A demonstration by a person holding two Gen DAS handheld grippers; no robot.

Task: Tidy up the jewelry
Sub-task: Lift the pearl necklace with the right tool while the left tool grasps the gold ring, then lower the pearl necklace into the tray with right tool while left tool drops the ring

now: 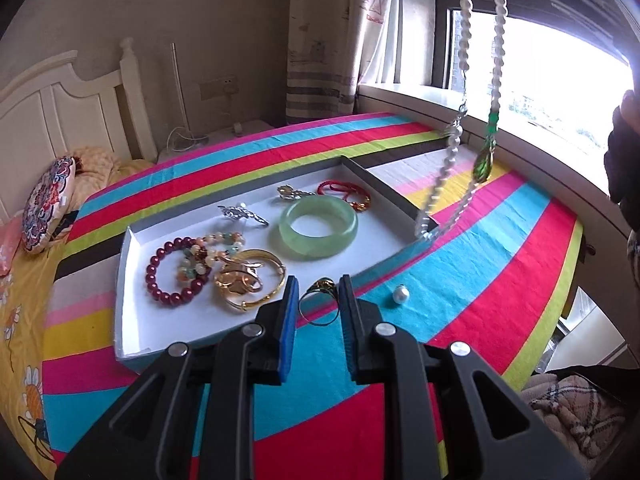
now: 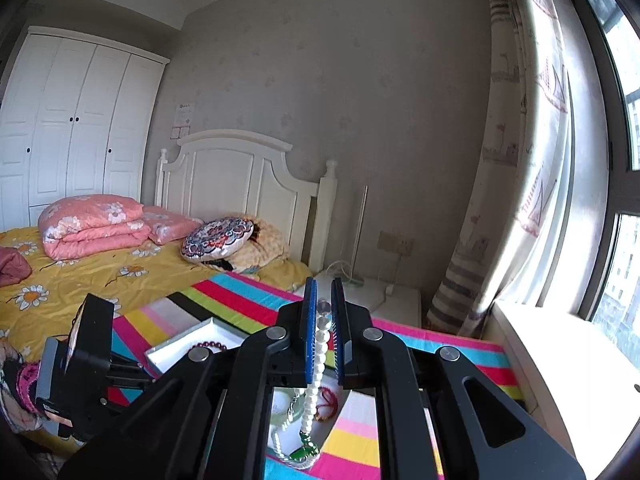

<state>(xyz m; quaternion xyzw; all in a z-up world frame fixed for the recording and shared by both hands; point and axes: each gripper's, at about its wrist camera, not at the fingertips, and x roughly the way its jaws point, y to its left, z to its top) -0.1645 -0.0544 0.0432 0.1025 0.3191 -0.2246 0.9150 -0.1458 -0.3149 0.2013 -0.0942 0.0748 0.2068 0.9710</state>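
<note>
My left gripper (image 1: pixel 319 294) hangs just above the near edge of a white tray (image 1: pixel 128 280), shut on a gold ring (image 1: pixel 318 306) with a dark green stone. In the tray lie a dark red bead bracelet (image 1: pixel 176 274), gold bangles (image 1: pixel 250 278), a pale green jade bangle (image 1: pixel 318 229), a silver brooch (image 1: pixel 244 214) and a red cord piece (image 1: pixel 344 194). My right gripper (image 2: pixel 324 294) is high up, shut on a white pearl necklace (image 2: pixel 320 344). This pearl necklace (image 1: pixel 464 40) hangs with its green pendant (image 1: pixel 483 162) over the tray's right corner.
A loose pearl (image 1: pixel 401 293) lies on the striped cloth (image 1: pixel 480 272) right of the tray. A bed with a round patterned cushion (image 1: pixel 48 204) is on the left. The window sill (image 1: pixel 520 148) and a curtain (image 1: pixel 320 40) stand behind.
</note>
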